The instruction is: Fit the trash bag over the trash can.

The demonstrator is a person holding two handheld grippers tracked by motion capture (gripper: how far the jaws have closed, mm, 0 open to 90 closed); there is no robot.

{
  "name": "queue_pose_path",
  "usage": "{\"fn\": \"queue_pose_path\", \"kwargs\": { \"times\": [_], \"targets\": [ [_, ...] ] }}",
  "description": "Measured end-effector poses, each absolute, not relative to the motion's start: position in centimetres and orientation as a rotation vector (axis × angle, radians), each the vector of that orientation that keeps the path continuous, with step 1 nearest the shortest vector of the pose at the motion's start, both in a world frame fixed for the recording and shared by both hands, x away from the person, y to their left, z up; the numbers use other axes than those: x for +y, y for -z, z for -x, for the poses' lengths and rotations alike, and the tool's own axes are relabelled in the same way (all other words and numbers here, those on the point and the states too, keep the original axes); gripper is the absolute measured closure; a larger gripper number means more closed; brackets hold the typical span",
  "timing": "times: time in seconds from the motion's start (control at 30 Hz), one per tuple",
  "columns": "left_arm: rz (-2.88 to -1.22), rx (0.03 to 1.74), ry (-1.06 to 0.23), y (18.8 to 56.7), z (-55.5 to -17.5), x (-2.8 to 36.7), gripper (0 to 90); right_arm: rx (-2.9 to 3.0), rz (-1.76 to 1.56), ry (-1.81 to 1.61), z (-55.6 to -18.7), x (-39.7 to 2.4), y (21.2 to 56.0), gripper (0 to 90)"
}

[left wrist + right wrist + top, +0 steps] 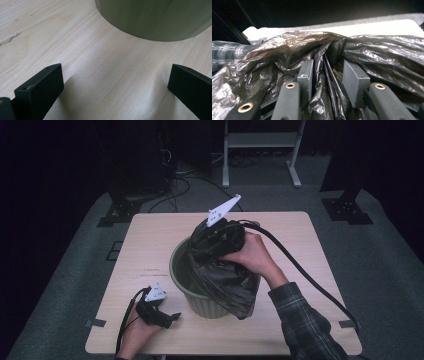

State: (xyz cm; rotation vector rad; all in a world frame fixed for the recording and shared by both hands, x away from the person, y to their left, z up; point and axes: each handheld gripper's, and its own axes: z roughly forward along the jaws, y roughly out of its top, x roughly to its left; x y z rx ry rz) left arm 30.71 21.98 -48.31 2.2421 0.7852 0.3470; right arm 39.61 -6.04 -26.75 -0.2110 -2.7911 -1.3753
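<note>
Left gripper (161, 316): rests on the table (150, 235) beside the bin (200, 302), jaws wide and empty; bring it to the rim to pin the bag there. Bin liner (225, 280): black, glossy, crumpled, draped over the bin's near-right rim. Right gripper (325, 77): jaws partly apart, folds of film between them, not pinched. Close before pulling, and spread the film evenly.

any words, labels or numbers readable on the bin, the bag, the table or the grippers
No text can be read anywhere.
table: a faint reddish line of marks left of the bin, too small and blurred to read.
bin: plain green wall, no label.
black bag: bare crinkled plastic, no print.
left gripper and right gripper: no lettering seen.
</note>
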Motion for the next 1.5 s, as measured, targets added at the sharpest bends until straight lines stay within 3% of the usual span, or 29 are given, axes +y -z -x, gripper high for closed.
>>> {"fn": "queue_pose_path", "kwargs": {
  "times": [0.17, 0.3, 0.43, 0.57, 0.63, 0.77, 1.0, 1.23, 1.5],
  "targets": [
    [-2.242, 0.787, -0.348, 48.3, -30.7, 22.0, 0.0, -2.756, 0.187, 1.416, -38.8, -8.0, 26.3, 56.6],
    [-2.241, 0.788, -0.348, 48.3, -30.7, 22.0, 0.0, -2.765, 0.168, 1.326, -38.2, -7.8, 26.7, 63.7],
    [-2.238, 0.794, -0.351, 48.3, -30.6, 22.0, 0.0, -2.684, 0.088, 1.311, -37.7, -6.9, 27.2, 64.7],
    [-2.221, 0.784, -0.353, 47.8, -30.4, 22.4, 0.0, -2.697, 0.077, 1.314, -37.4, -6.5, 27.5, 74.2],
    [-2.167, 0.776, -0.355, 46.6, -30.2, 23.0, 0.0, -2.702, 0.071, 1.315, -37.5, -6.5, 27.6, 82.9],
    [-2.091, 0.740, -0.363, 43.3, -29.7, 24.1, 0.0, -2.706, 0.080, 1.322, -37.8, -6.5, 27.8, 87.9],
    [-2.030, 0.655, -0.374, 36.9, -29.9, 25.4, 3.5, -2.696, 0.084, 1.331, -38.0, -6.5, 27.8, 88.1],
    [-2.036, 0.549, -0.364, 31.4, -31.3, 24.7, 22.1, -2.703, 0.078, 1.328, -38.2, -6.5, 27.9, 88.1],
    [-2.038, 0.461, -0.340, 26.6, -34.6, 21.5, 25.0, -2.703, 0.077, 1.327, -38.2, -6.6, 27.9, 88.1]
  ]
}}
